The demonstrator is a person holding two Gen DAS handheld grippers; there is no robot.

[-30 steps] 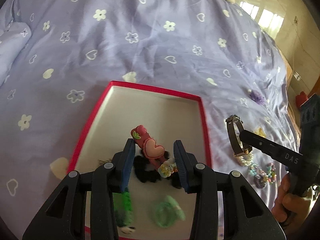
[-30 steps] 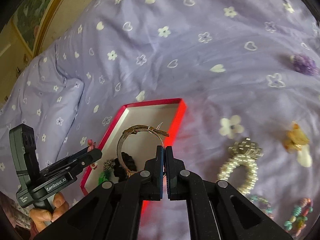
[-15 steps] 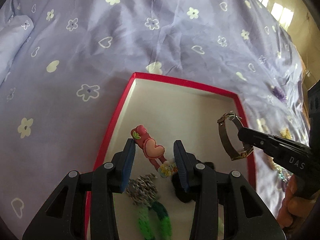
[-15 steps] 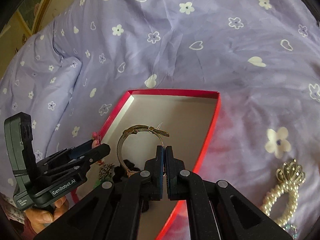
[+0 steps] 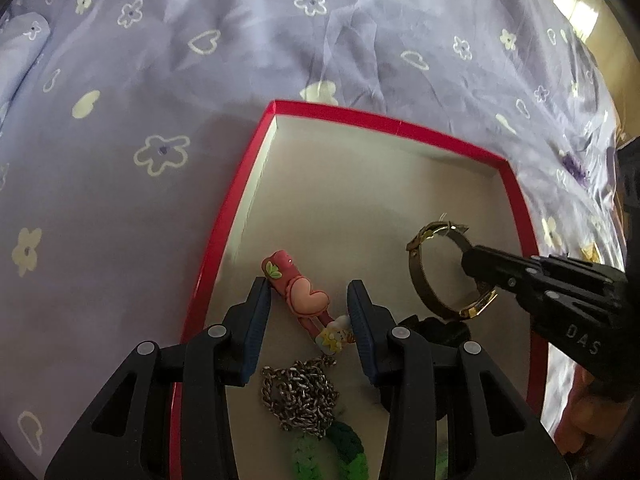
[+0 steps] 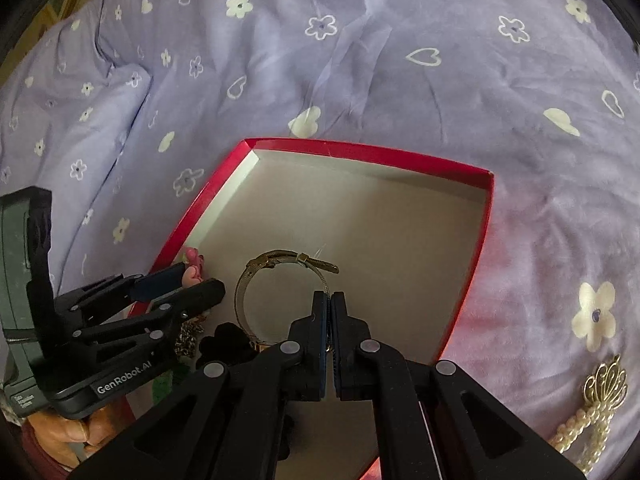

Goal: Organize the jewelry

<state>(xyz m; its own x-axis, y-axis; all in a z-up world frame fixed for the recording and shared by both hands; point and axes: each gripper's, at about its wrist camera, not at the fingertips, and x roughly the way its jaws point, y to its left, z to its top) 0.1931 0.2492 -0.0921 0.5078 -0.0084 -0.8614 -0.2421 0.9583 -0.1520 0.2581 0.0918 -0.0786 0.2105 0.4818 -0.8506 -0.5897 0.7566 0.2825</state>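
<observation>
Bracelet point(image 6: 280, 292) hangs over red box point(image 5: 392, 126) (far half bare).

The right gripper point(image 6: 330, 314) pinched a gold watch point(image 6: 280, 280) over the red box point(image 6: 360, 150) on the purple blanket point(image 6: 360, 60).

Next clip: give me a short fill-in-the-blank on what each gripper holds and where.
1. The right gripper is shut on a gold ____.
2. The left gripper holds a pink ____-decorated clip.
3. Both grippers are above the box with the ____ rim.
4. A pearl bracelet lies ____ the box, on the purple bedspread.

Missing words: watch; heart; red; outside
</observation>
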